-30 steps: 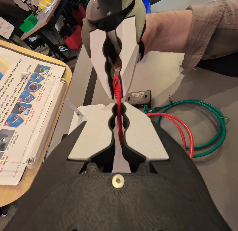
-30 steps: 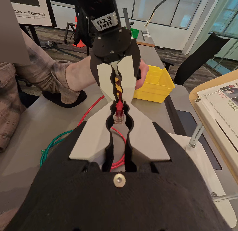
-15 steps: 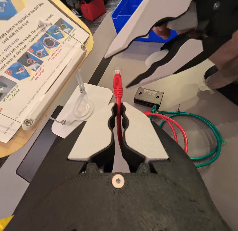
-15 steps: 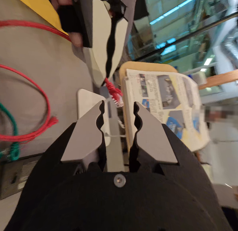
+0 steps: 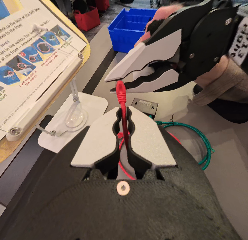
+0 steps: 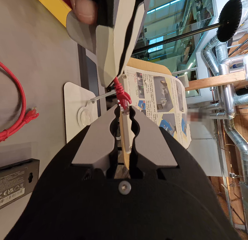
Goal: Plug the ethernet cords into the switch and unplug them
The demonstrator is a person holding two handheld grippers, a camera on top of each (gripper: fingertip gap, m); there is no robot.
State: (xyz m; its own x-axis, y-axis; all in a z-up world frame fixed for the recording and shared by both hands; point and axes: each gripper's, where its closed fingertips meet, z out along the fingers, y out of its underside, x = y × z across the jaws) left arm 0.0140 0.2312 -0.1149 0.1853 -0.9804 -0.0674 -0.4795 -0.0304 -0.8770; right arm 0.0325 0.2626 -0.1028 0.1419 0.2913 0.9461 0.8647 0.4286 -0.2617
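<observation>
I am holding the red ethernet cord [image 5: 124, 126] pinched between the closed fingers of the left gripper [image 5: 122, 109], its clear-tipped plug [image 6: 124, 106] standing up past the tips. Half a second ago the right gripper [image 6: 123, 106] was gaping wide above the plug; now I am bringing its fingers in around the connector, tips narrowly apart and, as far as the blur allows, not yet pressing. I judge this a regrasp onto the plug body before insertion. The left wrist view is showing the black switch [image 5: 145, 106] lying on the grey table [image 5: 221, 146] beyond the fingers, the green cord [image 5: 198, 134] coiled beside it. Only the right wrist view is showing the red cord's other plug [image 6: 31, 113] lying loose on the table.
</observation>
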